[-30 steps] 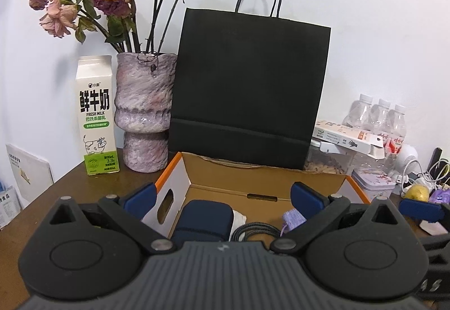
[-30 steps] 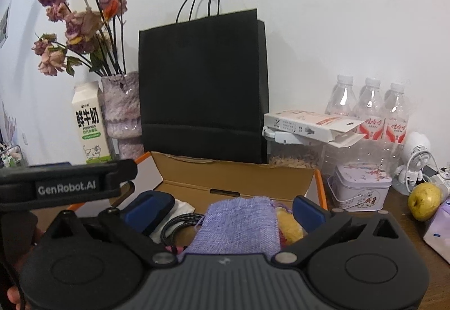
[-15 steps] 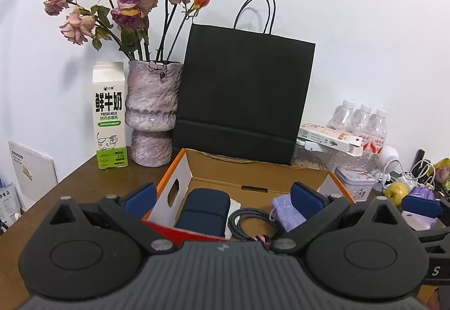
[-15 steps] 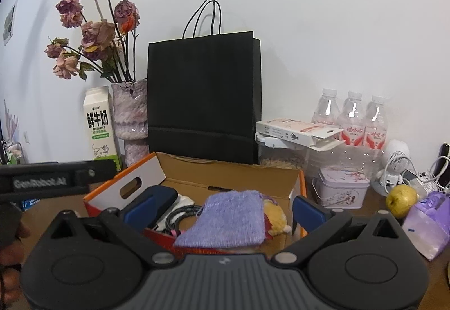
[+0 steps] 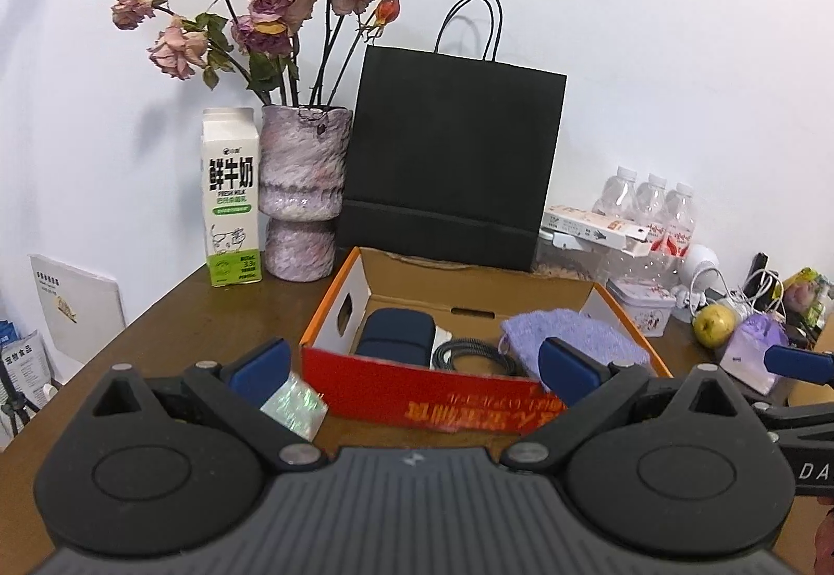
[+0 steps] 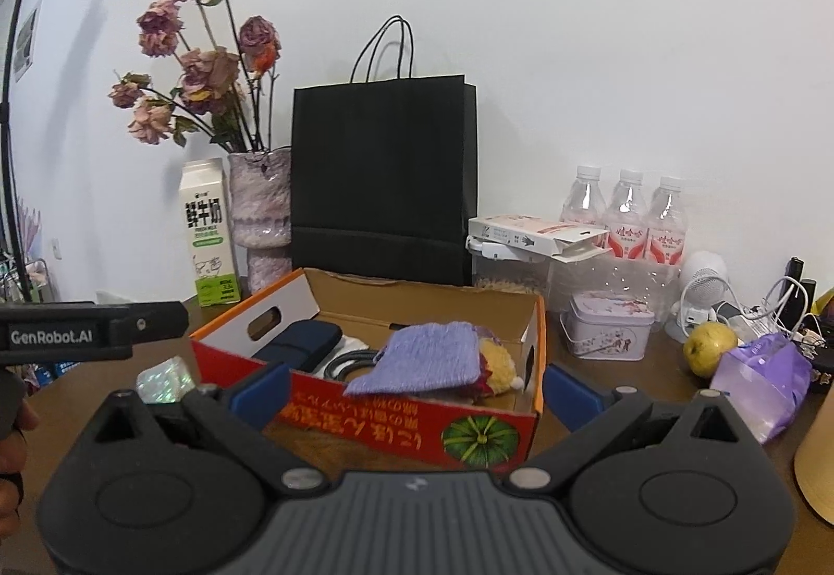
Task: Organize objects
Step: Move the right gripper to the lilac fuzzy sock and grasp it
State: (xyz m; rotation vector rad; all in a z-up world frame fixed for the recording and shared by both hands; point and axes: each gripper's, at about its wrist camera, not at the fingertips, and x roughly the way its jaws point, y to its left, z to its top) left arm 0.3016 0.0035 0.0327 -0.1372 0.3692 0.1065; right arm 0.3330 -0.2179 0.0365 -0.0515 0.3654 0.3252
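The iridescent cube (image 5: 294,407) is sitting on the tabletop (image 5: 250,309) beside the cardboard box's (image 5: 443,392) near-left corner, touching my left tool's (image 5: 414,366) spread left finger; my right tool (image 6: 417,390) is gaping empty.

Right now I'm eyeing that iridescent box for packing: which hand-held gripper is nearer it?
Left. The iridescent box lies beside the left hand-held gripper; the right hand-held gripper faces the carton.

Brown table (image 5: 271,309), box (image 5: 443,392), vase (image 5: 302,189), carton (image 5: 231,197)

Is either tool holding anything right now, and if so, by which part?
Nothing is held. The left tool and right tool are both open and empty, in front of the orange-edged cardboard box.
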